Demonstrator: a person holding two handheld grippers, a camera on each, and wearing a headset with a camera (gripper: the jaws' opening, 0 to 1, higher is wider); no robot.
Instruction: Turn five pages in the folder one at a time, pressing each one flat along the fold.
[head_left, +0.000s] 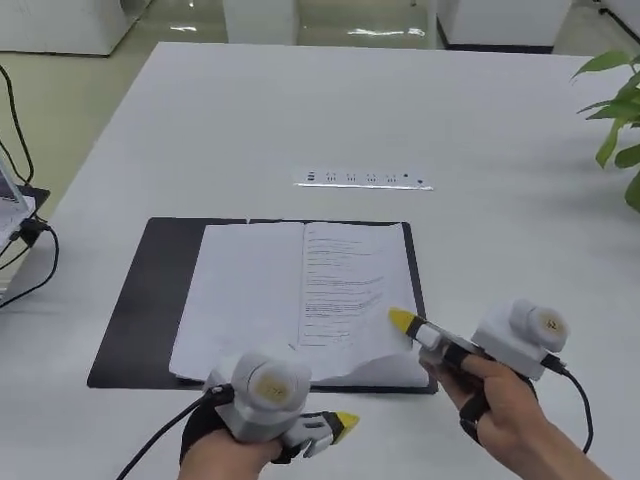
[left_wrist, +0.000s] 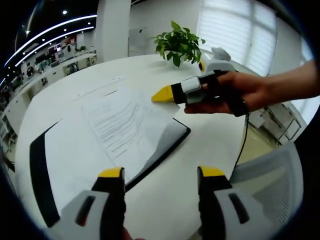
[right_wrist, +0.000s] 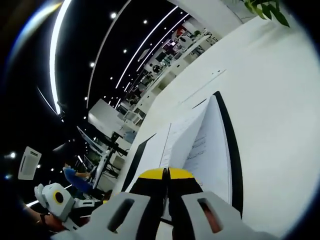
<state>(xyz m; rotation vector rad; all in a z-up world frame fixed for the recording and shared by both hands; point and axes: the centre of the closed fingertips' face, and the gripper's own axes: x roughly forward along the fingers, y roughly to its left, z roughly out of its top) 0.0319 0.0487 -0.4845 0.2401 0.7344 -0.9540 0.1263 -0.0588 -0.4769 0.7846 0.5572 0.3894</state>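
A black folder (head_left: 150, 300) lies open on the white table, with a blank left page (head_left: 245, 290) and a printed right page (head_left: 345, 280). My right gripper (head_left: 400, 320) is at that page's lower right edge, jaws closed on it, and the corner there bows up off the cover. In the right gripper view its yellow tips (right_wrist: 166, 175) are pressed together and the printed page (right_wrist: 207, 145) rises from them. My left gripper (head_left: 345, 425) hovers open near the table's front edge, just short of the folder. From the left gripper (left_wrist: 161, 174) I see the right gripper (left_wrist: 160, 95) at the page (left_wrist: 120, 125).
A white power strip (head_left: 365, 180) lies beyond the folder. A potted plant (head_left: 620, 110) stands at the far right. Cables (head_left: 30, 250) trail off the left edge. A mesh chair (left_wrist: 270, 175) stands by the front edge.
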